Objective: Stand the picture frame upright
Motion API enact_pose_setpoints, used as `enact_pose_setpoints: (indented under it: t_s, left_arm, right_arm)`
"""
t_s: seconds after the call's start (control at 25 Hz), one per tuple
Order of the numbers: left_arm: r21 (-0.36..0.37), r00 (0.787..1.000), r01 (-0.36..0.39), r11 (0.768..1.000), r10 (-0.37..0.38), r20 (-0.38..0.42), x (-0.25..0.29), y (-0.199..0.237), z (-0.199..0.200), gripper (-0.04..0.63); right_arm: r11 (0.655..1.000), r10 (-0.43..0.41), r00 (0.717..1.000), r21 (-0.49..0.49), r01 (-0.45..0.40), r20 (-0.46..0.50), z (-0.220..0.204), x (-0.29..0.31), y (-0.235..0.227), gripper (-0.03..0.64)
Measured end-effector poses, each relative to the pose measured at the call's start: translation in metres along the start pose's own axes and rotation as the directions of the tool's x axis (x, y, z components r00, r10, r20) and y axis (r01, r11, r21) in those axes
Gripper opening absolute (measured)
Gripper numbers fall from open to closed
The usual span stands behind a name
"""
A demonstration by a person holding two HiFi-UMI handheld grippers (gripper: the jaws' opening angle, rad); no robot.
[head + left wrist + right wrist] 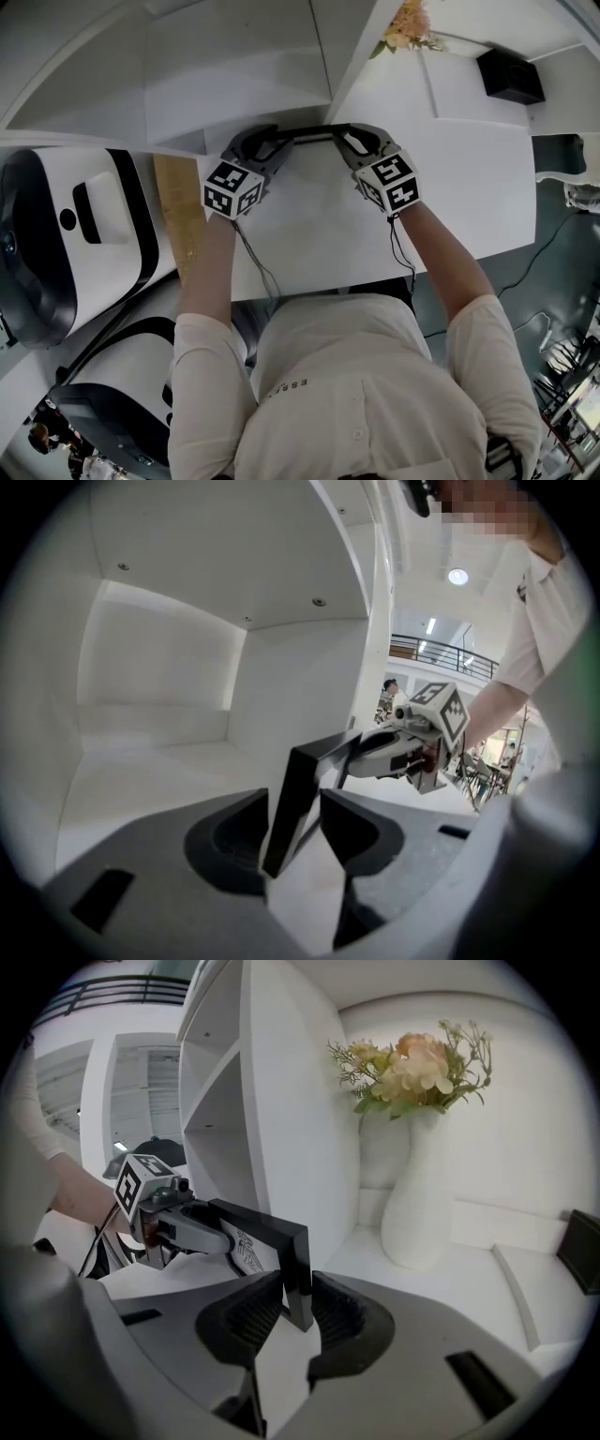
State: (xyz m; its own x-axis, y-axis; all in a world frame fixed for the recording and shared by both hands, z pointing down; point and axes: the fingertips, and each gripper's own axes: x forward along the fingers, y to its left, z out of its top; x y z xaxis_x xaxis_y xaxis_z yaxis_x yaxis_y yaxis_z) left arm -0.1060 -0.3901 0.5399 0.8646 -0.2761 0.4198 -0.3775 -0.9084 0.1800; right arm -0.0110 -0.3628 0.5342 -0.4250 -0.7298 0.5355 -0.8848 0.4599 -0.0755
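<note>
A black picture frame [314, 134] with a printed picture [239, 1251] is held on edge over the white shelf top [319, 225], close to the cabinet's dividing wall [361, 66]. My right gripper [297, 1312] is shut on the frame's right end [292, 1260], pads pressing both faces. My left gripper [292, 832] straddles the frame's other end [291, 803], and a gap shows beside the black edge, so its jaws are open around it. In the head view the left gripper [272, 142] and right gripper [352, 141] face each other across the frame.
A white vase of flowers [422, 1194] stands to the right of the frame, its blooms [408, 28] at the back. A black box [511, 75] sits at the far right. A white-and-black machine [66, 234] and a wooden board [180, 220] lie to the left.
</note>
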Motion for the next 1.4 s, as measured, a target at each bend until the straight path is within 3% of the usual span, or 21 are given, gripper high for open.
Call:
enact_pose_setpoints:
  t_s: [0.24, 0.4, 0.52, 0.64, 0.88, 1.0, 1.08, 1.16, 1.32, 1.4]
  left_arm:
    - [-0.056, 1.0, -0.014, 0.998, 0.014, -0.005, -0.002, 0.003, -0.003, 0.179]
    - [-0.031, 0.997, -0.059, 0.998, 0.057, -0.057, -0.002, 0.005, -0.007, 0.179]
    - [-0.076, 0.995, -0.071, 0.995, 0.066, -0.078, -0.009, 0.008, -0.015, 0.189]
    - [-0.094, 0.994, -0.078, 0.993, 0.069, -0.09, -0.021, 0.007, -0.022, 0.239]
    - [-0.124, 0.98, -0.198, 0.972, 0.197, -0.023, -0.054, -0.002, -0.015, 0.238]
    - [-0.097, 0.972, -0.234, 0.967, 0.235, -0.006, -0.07, -0.018, -0.007, 0.233]
    - [-0.098, 0.97, -0.243, 0.965, 0.243, -0.005, -0.078, -0.032, -0.002, 0.215]
    - [-0.097, 0.973, -0.232, 0.968, 0.233, -0.004, -0.084, -0.05, 0.005, 0.189]
    - [-0.033, 0.967, -0.241, 0.97, 0.243, 0.073, -0.098, -0.079, 0.036, 0.04]
    - [-0.021, 0.961, -0.246, 0.969, 0.247, 0.127, -0.106, -0.089, 0.055, 0.007]
  right_arm:
    - [0.999, 0.005, 1.0, 0.033, -0.005, -0.002, -0.001, 0.0, 0.0, 0.095]
    - [1.0, -0.003, 0.999, 0.008, 0.003, -0.036, -0.004, 0.001, -0.001, 0.096]
    - [1.0, 0.002, 0.997, 0.02, 0.0, -0.075, -0.013, 0.001, 0.001, 0.16]
    - [0.999, -0.023, 0.997, 0.023, 0.025, -0.072, -0.015, -0.006, -0.001, 0.176]
    - [0.998, 0.011, 0.998, 0.067, -0.007, -0.067, -0.016, -0.027, 0.017, 0.175]
    - [0.996, -0.001, 0.999, 0.085, 0.006, -0.052, -0.015, -0.042, 0.029, 0.174]
    - [0.997, 0.0, 1.0, 0.077, 0.002, -0.02, -0.009, -0.055, 0.039, 0.16]
    - [0.999, 0.001, 0.999, 0.049, -0.002, 0.033, 0.006, -0.071, 0.045, 0.073]
    - [1.0, 0.005, 0.988, -0.028, -0.001, 0.152, 0.044, -0.104, 0.054, 0.025]
    - [0.997, 0.004, 0.977, -0.07, 0.011, 0.211, 0.062, -0.12, 0.06, 0.015]
